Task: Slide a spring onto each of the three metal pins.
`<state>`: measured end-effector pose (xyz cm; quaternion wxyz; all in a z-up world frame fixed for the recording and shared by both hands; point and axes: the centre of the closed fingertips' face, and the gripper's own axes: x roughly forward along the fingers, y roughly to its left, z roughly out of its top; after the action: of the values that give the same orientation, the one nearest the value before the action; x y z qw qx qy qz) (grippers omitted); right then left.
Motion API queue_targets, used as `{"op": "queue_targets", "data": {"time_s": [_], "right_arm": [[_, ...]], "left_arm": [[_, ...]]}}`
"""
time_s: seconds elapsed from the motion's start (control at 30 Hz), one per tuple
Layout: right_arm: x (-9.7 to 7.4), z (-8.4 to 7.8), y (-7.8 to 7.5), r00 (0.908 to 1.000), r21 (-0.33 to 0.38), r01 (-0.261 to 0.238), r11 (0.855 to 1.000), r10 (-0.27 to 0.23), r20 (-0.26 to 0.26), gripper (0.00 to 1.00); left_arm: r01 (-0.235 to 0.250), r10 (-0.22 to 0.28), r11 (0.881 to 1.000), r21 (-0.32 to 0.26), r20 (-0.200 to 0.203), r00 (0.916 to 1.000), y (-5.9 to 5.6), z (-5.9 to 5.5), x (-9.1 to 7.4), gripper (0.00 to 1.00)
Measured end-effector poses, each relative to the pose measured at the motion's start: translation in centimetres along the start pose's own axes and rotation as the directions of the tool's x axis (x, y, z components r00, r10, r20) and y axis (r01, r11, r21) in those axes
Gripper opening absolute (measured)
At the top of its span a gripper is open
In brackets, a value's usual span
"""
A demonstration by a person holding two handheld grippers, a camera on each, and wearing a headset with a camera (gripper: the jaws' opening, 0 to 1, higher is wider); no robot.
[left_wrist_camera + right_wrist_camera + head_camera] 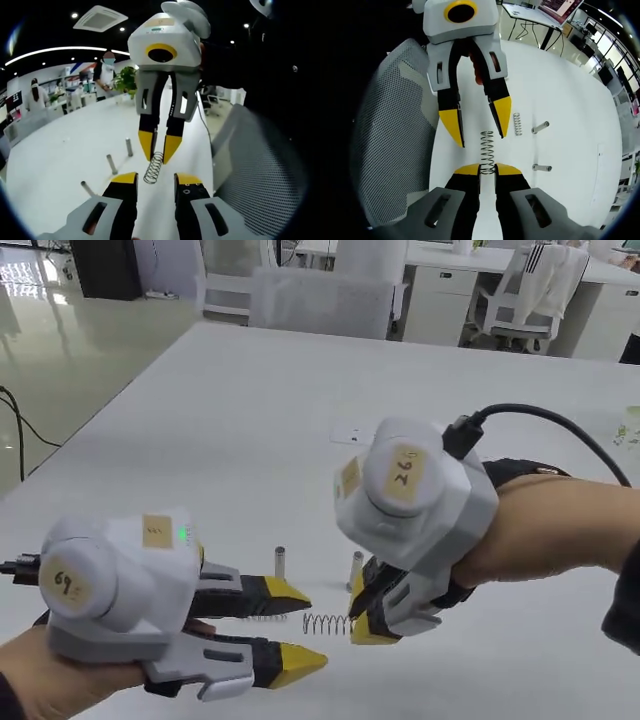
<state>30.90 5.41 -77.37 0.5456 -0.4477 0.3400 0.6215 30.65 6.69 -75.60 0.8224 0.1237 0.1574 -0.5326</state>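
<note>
My right gripper (362,630) is shut on one end of a thin wire spring (325,623), which sticks out level just above the white table (230,420). In the right gripper view the spring (487,147) runs forward from between my right gripper's (488,170) yellow tips. My left gripper (315,628) faces it, open, with its tips on either side of the spring's free end. Two upright metal pins (280,560) (356,568) stand just behind. The left gripper view shows all three pins (129,146) (111,163) (87,188) bare. A second spring (517,123) lies on the table.
A small white slip (352,435) lies farther back on the table. A grey mesh chair (260,165) stands at the near edge. White chairs (320,300) and desks stand beyond the far edge. A black cable (560,430) trails from my right gripper.
</note>
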Motion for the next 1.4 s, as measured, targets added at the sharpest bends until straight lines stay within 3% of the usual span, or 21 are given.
{"op": "queue_targets", "data": {"time_s": [0.63, 1.13, 1.4], "right_arm": [[0.0, 0.4, 1.0, 0.9996, -0.045, -0.029, 0.999, 0.029, 0.005, 0.08], [0.2, 0.1, 1.6, 0.9986, -0.043, -0.052, 0.998, 0.053, 0.010, 0.08], [0.7, -0.3, 1.5, 0.9980, -0.025, -0.062, 0.998, 0.062, 0.011, 0.10]], "left_arm": [[0.022, -0.021, 0.999, 0.043, -0.013, 0.9997, -0.6, -0.1, 0.5, 0.04], [0.056, -0.055, 0.996, 0.065, -0.017, 0.9983, -1.4, -0.2, 0.6, 0.03], [0.054, -0.054, 0.997, 0.050, 0.007, 0.9985, -1.3, 0.1, 0.4, 0.02]]}}
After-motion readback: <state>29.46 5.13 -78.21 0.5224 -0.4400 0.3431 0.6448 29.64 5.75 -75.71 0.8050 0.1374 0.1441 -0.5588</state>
